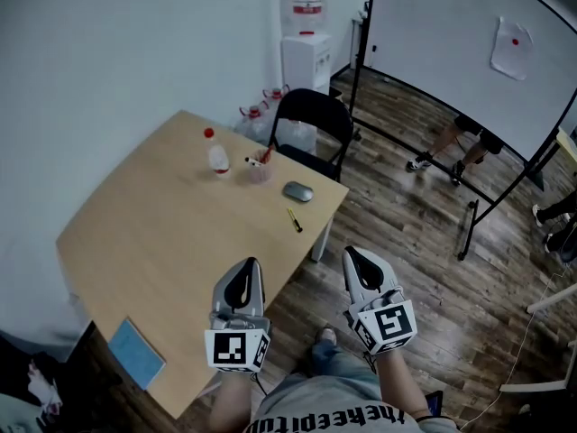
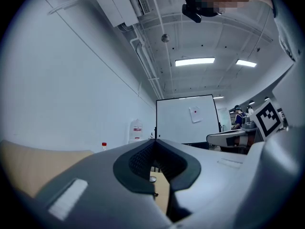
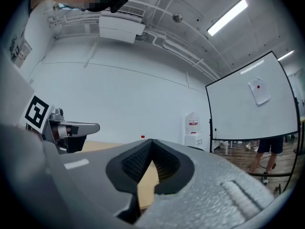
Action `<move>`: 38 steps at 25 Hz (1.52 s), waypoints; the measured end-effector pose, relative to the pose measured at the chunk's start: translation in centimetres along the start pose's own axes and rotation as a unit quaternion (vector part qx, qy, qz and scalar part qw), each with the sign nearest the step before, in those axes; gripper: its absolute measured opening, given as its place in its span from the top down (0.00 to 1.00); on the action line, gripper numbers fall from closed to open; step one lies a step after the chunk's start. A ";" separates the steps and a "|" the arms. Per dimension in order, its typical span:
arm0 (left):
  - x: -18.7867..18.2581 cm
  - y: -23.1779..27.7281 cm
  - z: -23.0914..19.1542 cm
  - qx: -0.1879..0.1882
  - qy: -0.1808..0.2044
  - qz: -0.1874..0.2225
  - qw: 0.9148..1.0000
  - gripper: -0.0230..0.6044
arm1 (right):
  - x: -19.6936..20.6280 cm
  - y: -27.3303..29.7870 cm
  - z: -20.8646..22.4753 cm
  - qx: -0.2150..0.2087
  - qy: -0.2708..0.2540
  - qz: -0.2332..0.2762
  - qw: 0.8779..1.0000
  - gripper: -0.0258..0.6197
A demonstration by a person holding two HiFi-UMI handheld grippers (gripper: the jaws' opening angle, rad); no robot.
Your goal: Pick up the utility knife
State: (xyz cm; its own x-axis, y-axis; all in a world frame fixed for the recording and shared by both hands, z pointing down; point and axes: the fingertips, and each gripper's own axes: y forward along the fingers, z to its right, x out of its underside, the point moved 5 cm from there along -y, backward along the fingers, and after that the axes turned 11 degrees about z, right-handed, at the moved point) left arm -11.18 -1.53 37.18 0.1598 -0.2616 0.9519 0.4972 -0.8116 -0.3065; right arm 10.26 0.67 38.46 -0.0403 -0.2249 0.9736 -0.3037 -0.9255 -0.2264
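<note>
The utility knife, slim and yellow with black, lies on the wooden table near its right edge. My left gripper hovers over the table's near right edge, shut and empty, pointing toward the knife from well short of it. My right gripper is beside the table over the floor, shut and empty too. In the left gripper view the left gripper has its jaws together, with the table beyond them. The right gripper shows the same in its own view.
On the table stand a red-capped bottle, a cup of pens, a grey mouse and a blue notebook. A black chair sits at the far edge. A whiteboard and water dispenser stand behind. A person's legs show past the board.
</note>
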 end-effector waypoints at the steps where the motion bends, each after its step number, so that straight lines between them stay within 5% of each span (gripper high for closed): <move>1: 0.1 0.6 -0.1 -0.002 -0.001 0.001 1.000 0.93 | 0.0 0.5 0.4 -0.003 0.000 0.000 1.000 0.96; 24: 2.1 9.5 3.0 -0.032 0.019 0.011 0.999 0.93 | 2.2 6.4 9.6 -0.045 0.032 -0.007 0.998 0.96; 38: 2.7 11.9 0.6 -0.020 0.022 -0.002 1.000 0.93 | 7.5 11.0 7.9 -0.080 0.053 -0.129 0.987 0.96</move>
State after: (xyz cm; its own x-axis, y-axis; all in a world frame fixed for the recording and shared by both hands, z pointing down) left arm -4.38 -11.56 36.10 0.1191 -0.2805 0.9524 0.4629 -0.8330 -0.3032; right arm 14.11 -13.60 43.04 -0.0387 0.0527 0.9979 -0.4627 -0.8860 0.0288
